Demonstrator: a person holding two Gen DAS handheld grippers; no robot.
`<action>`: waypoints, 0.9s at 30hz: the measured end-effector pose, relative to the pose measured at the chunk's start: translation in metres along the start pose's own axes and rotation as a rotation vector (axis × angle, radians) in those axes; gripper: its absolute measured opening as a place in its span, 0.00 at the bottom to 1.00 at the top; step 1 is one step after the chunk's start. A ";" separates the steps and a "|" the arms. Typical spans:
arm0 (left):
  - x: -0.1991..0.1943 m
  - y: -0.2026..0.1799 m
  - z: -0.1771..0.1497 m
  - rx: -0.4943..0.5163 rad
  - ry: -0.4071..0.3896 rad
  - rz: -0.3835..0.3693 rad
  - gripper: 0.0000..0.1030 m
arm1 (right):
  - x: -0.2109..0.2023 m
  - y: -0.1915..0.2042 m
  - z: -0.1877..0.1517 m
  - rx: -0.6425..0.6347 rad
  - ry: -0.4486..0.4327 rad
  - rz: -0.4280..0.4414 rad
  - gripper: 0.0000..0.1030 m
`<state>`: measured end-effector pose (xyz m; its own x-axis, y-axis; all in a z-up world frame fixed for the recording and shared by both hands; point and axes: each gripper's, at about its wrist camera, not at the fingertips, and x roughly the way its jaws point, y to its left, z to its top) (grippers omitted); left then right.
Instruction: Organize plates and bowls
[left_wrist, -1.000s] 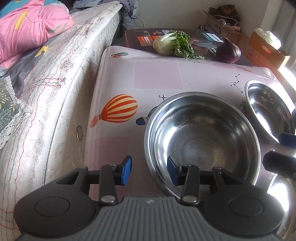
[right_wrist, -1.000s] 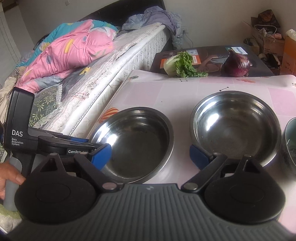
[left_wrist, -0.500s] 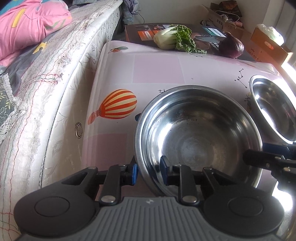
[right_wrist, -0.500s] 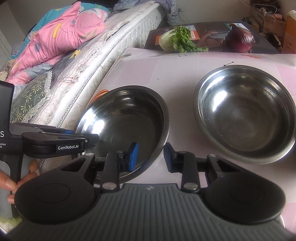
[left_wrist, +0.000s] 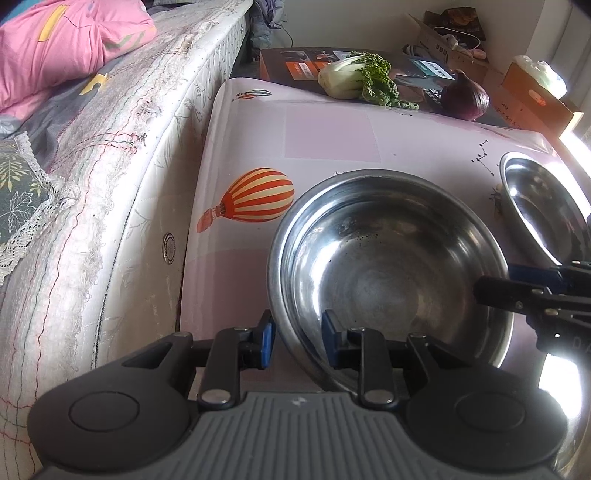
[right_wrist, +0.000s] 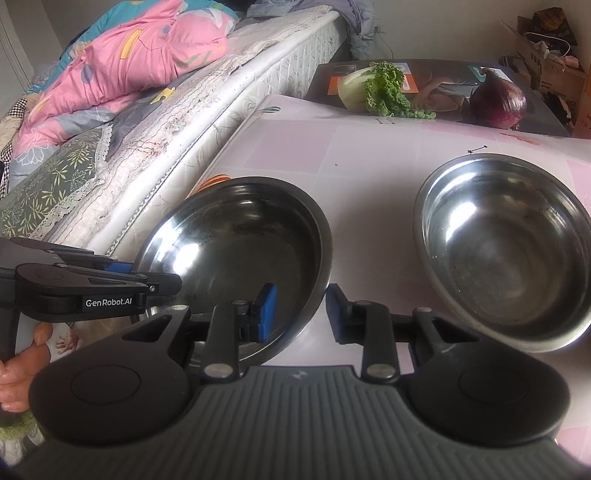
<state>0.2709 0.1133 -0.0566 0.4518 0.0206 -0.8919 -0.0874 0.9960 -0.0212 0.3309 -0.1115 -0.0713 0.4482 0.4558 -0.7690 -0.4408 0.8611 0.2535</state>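
A wide steel bowl (left_wrist: 388, 266) sits on the pink balloon-print table (left_wrist: 332, 136). My left gripper (left_wrist: 297, 338) has the bowl's near-left rim between its blue pads, one pad outside and one inside. Its jaws are opening slightly, though the pads still touch the wall. My right gripper (right_wrist: 299, 314) is shut on the right rim of the same bowl (right_wrist: 240, 240), and it also shows in the left wrist view (left_wrist: 517, 291). The left gripper (right_wrist: 147, 284) reaches in from the left in the right wrist view. A second steel bowl (right_wrist: 506, 243) stands free to the right.
A mattress (left_wrist: 110, 184) with pink bedding runs along the table's left edge. Bok choy (right_wrist: 376, 88) and a red onion (right_wrist: 498, 99) lie on a dark box beyond the far edge. Another shiny steel vessel (left_wrist: 565, 406) sits at the near right. Cardboard boxes stand at the back.
Both grippers went from open to closed on the wide bowl's rim. The right gripper slid left and down from between the two bowls onto the left bowl's right rim.
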 end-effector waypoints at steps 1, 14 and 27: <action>0.001 0.000 0.001 -0.003 0.001 0.000 0.30 | 0.000 0.000 0.000 0.000 -0.001 -0.002 0.28; 0.007 -0.004 0.006 -0.002 0.000 0.015 0.29 | 0.004 0.001 0.002 -0.027 -0.018 -0.031 0.23; 0.004 -0.005 0.003 0.021 -0.023 0.033 0.29 | 0.000 0.006 0.008 -0.061 -0.052 -0.042 0.23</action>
<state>0.2761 0.1085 -0.0582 0.4691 0.0548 -0.8814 -0.0835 0.9964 0.0174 0.3343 -0.1048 -0.0651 0.5064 0.4321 -0.7462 -0.4667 0.8650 0.1842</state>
